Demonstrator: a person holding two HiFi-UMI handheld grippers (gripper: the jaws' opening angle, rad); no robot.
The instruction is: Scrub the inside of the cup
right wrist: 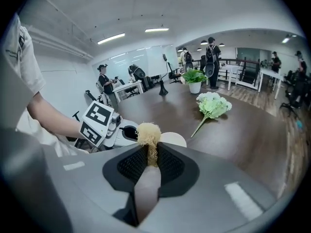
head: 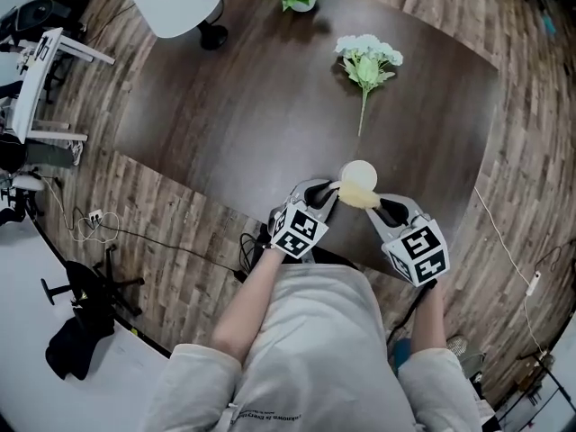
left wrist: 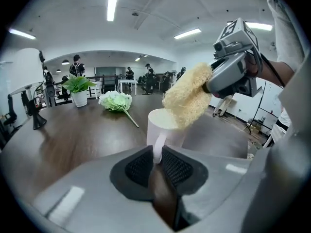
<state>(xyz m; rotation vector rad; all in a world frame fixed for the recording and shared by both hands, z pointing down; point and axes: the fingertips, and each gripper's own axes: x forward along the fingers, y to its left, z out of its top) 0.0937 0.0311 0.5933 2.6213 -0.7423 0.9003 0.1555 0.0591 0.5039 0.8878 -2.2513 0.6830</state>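
Lower end of cup (left wrist: pixel 167 130) handle: buried between the pads of the left gripper (left wrist: pixel 156 160). Cup interior: masked by loofah (left wrist: pixel 187 97) over the rim. Ahead of the right gripper (right wrist: pixel 148 161): cup body screened by the jaws. Distant figures (right wrist: pixel 211 52): too small to resolve.

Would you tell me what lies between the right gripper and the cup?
A loofah scrubber, held by the right gripper, reaching the cup; the left gripper view shows it.

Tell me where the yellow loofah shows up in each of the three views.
Head view: loofah, lower centre, at the cup's mouth.
Left gripper view: right of centre, dipping over the cup rim.
Right gripper view: centre, pinched in the right gripper.
Shared landmark: the white flower bunch on the table.
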